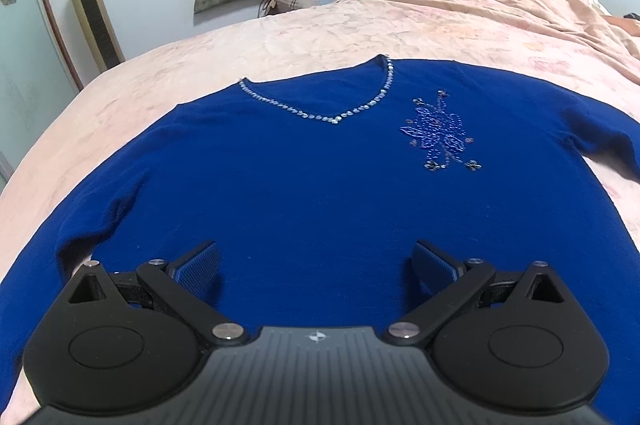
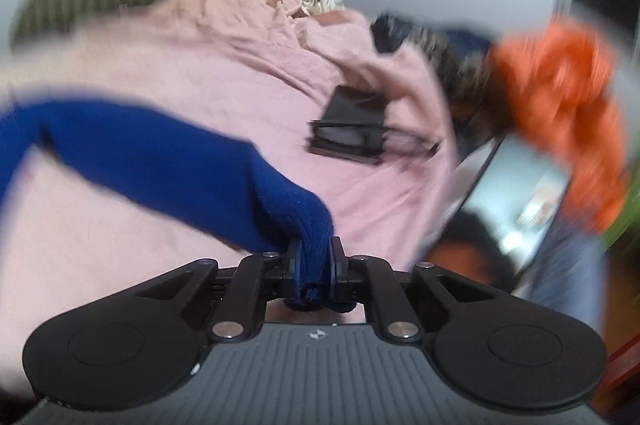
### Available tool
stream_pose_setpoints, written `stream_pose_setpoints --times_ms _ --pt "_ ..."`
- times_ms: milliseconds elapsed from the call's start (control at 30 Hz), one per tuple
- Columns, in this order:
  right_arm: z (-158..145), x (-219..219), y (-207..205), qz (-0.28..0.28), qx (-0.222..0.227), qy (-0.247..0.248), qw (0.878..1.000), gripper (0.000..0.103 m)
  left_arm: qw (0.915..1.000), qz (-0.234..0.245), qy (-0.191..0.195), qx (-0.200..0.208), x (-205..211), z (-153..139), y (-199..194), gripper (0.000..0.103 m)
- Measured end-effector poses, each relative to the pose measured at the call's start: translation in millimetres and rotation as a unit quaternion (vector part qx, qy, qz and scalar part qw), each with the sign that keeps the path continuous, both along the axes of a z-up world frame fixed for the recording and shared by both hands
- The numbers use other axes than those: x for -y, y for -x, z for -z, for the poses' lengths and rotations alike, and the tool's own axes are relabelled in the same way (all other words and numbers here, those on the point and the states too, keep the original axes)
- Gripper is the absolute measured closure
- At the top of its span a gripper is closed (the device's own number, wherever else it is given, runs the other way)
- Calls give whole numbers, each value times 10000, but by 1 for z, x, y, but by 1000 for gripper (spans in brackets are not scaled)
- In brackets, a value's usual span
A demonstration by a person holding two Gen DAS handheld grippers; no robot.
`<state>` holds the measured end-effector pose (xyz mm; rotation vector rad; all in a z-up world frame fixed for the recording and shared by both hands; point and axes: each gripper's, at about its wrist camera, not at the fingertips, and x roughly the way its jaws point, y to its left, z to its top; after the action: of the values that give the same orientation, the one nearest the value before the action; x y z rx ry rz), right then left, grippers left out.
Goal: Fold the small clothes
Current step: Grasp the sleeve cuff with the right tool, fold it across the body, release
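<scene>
Orange cloth [image 2: 560,105] blurred; sleeve [image 2: 160,161] cut off left.

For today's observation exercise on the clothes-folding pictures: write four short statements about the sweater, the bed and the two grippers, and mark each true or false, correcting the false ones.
1. The blue sweater lies front up on the pink bedspread. True.
2. The left gripper is clamped on the sweater's hem. False: its jaws stand open above the fabric, holding nothing.
3. The right gripper is shut on the sleeve cuff. True.
4. The sweater's neckline is plain. False: a row of shiny beads edges the V-neck.
</scene>
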<state>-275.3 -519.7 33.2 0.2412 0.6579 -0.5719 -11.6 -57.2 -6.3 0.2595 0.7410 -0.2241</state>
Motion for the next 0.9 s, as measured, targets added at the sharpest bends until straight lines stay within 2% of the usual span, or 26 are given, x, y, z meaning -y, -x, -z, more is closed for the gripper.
stream_pose_setpoints --times_ms 33,67,133,167,200,267,333,467,533,600,633,667,733,767,800,833,900 --pt "-5 13 5 -37 414 -726 9965 88 10000 -30 10 -5 -2 -1 -1 0" --pt "-7 26 8 -105 866 -1457 9855 88 10000 -62 22 -9 -4 -1 -3 0" --pt "-9 44 9 -265 1695 -2686 9479 88 9999 -123 37 -10 -8 -3 -5 0" --pt "-10 47 3 -380 2011 -3143 9270 88 9999 -162 37 -8 -11 -3 -6 0" --pt "-12 46 -6 -509 2198 -3414 9124 88 9998 -197 31 -4 -13 -4 -7 0" --pt "-18 36 -33 -889 2421 -3833 8869 88 9996 -290 13 25 -20 -7 -9 0" --pt "-26 17 -66 -1330 2499 -4075 8682 88 9992 -394 1 67 -28 -10 -11 0" --pt "-43 -31 -132 -2127 2507 -4268 8425 88 9976 -691 36 91 -47 -14 -17 0" --pt "-47 -60 -163 -2454 2426 -4267 8359 88 9965 -838 50 57 -56 -14 -21 0" --pt "-45 -91 -203 -2934 2055 -4316 8279 74 9956 -932 51 32 -64 -15 -23 0" --pt "-39 -108 -224 -3252 1732 -4318 8232 65 9953 -963 38 30 -67 -15 -23 0" --pt "-33 -119 -238 -3330 1494 -4284 8266 58 9951 -983 24 52 -72 -16 -22 0" --pt "-28 -131 -245 -3122 1340 -3977 8523 60 9943 -1055 -23 159 -81 -17 -20 0" --pt "-30 -131 -242 -3077 1440 -3675 8657 60 9935 -1123 -65 187 -84 -16 -20 0" --pt "-33 -131 -237 -2951 1520 -3307 8834 60 9928 -1177 -89 179 -87 -15 -22 0" --pt "-38 -131 -231 -2780 1513 -2780 9069 60 9925 -1213 -72 130 -89 -14 -24 0" --pt "-44 -143 -225 -2639 1279 -1650 9417 60 9927 -1203 56 17 -92 -11 -29 0"
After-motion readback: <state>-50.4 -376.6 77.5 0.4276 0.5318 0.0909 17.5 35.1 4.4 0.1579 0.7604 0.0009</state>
